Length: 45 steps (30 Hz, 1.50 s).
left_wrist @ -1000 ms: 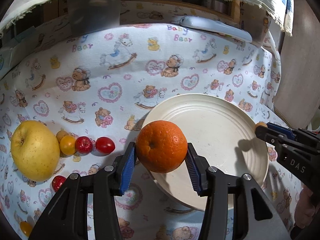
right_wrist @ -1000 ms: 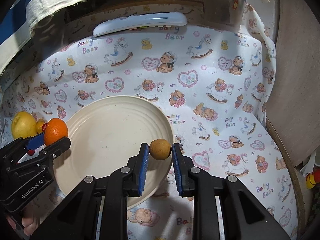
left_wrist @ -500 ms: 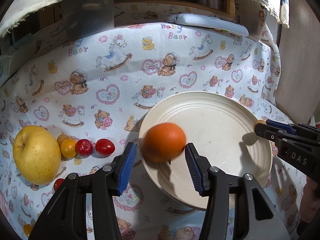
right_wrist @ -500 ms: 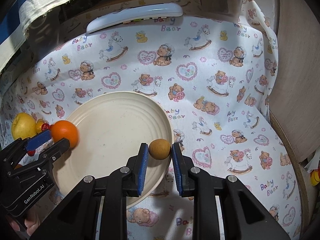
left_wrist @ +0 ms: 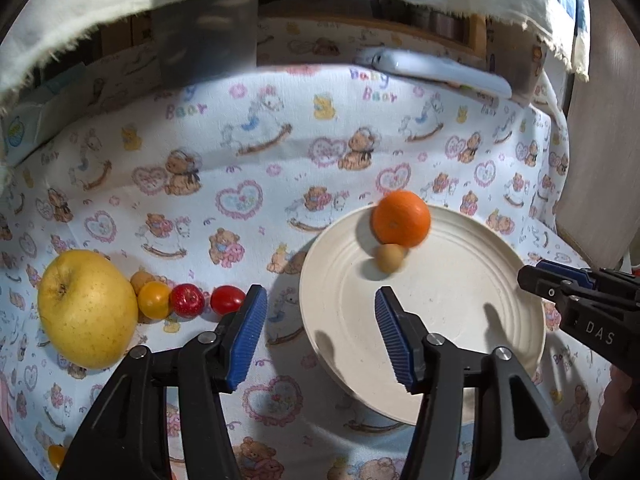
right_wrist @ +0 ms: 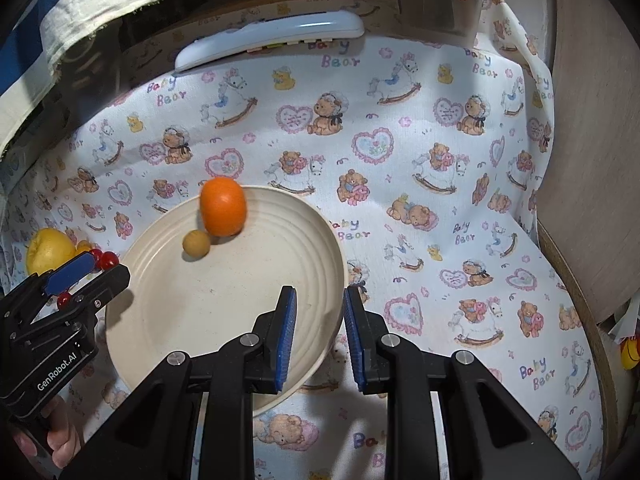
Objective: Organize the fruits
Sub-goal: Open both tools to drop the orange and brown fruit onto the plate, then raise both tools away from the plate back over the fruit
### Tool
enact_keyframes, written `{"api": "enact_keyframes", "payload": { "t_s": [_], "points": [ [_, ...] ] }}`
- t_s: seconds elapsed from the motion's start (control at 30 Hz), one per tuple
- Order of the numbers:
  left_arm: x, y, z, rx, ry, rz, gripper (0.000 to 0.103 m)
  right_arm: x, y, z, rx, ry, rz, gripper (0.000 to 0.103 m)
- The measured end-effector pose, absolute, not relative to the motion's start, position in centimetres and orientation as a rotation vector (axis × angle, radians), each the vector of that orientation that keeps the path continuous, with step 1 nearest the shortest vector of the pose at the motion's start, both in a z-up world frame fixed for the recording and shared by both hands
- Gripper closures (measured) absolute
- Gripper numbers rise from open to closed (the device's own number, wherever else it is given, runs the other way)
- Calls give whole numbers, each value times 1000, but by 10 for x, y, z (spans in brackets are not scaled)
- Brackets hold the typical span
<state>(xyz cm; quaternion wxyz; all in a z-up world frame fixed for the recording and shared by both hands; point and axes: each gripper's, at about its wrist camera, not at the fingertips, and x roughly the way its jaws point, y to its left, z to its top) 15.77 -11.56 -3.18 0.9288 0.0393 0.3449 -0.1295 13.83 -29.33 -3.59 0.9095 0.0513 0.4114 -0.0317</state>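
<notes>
Two fruits, orange (left_wrist: 401, 218) and brown ball (left_wrist: 389, 257), plated (left_wrist: 500, 280); both claws (left_wrist: 318, 334) (right_wrist: 319, 334) gape empty; next: fetch apple (left_wrist: 86, 308).

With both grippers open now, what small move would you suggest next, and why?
Probably swing the left gripper left toward the red cherry tomato. The round orange and small tan fruit already sit on the cream plate; the tomato lies nearest, still on the printed cloth.

Orange (left_wrist: 401, 218) blocking plate's (left_wrist: 460, 320) far rim
</notes>
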Motion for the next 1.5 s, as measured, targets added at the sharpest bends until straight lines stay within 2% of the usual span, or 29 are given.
{"api": "enact_keyframes", "payload": {
  "t_s": [0.13, 0.3, 0.4, 0.47, 0.63, 0.7, 0.83, 0.9, 1.1, 1.2, 1.43, 1.5],
  "points": [
    [149, -114, -22, 74, 653, -269, 34, 135, -291, -32, 108, 831, -60, 78],
    [132, -109, -1, 61, 530, -254, 6, 126, -286, -17, 80, 766, -69, 78],
    [124, -105, 10, 41, 475, -260, 2, 118, -285, -5, 87, 722, -52, 78],
    [121, -104, 17, 40, 453, -257, 1, 112, -283, 2, 84, 691, -46, 77],
    [108, -102, 36, 50, 390, -252, 1, 100, -277, 17, 75, 629, -33, 65],
    [98, -99, 47, 50, 356, -252, 1, 95, -273, 23, 75, 600, -22, 47],
    [75, -80, 65, 80, 309, -210, 1, 82, -261, 35, 42, 541, -4, 42],
    [64, -67, 72, 110, 299, -170, 1, 75, -255, 39, 42, 518, 20, 28],
    [29, -13, 80, 106, 277, -104, 1, 54, -227, 44, 2, 460, 81, 25],
    [16, 13, 76, 83, 314, -102, 1, 49, -219, 40, 19, 435, 108, 17],
    [9, 61, 51, 53, 365, -21, 1, 46, -206, 26, 7, 397, 101, 14],
    [17, 70, 42, 47, 395, 6, 1, 46, -206, 24, 15, 391, 100, 8]
  ]
}}
